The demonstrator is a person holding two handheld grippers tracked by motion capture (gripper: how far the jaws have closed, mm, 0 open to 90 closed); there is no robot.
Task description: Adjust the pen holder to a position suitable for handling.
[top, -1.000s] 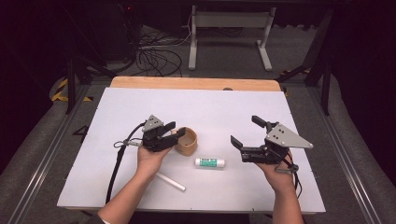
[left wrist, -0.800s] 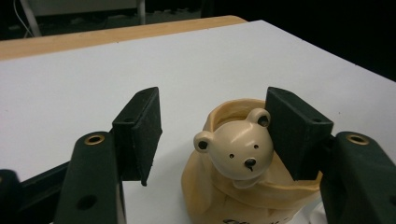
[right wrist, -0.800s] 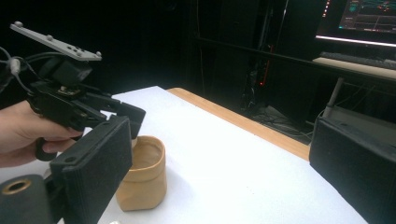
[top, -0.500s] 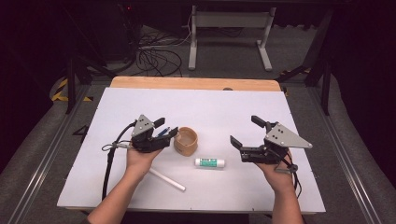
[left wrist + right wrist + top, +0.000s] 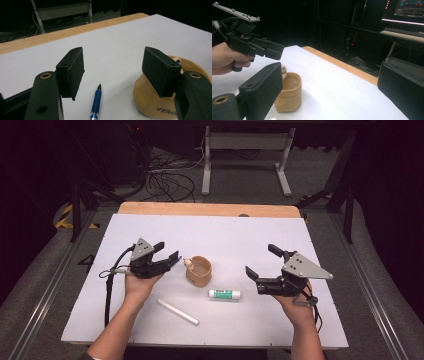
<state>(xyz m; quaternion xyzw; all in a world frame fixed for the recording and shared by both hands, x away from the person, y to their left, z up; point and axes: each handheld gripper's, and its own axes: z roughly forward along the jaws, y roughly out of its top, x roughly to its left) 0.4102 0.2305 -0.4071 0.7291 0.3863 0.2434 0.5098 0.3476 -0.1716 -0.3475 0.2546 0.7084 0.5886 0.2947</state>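
Both tongs are standing open and empty, the left tongs (image 5: 172, 258) having just been opening beside the tan pouch (image 5: 199, 271) at mid-frame, so gripping the blue pen (image 5: 96, 103) seems next.

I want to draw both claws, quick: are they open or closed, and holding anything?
Left claw: open, holding nothing, its jaws have just been opening.
Right claw: open, holding nothing.

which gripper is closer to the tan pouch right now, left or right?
Left. The left gripper sits just beside the tan pouch, jaws open and pointing at it. The right gripper is farther off on the pouch's other side, jaws open.
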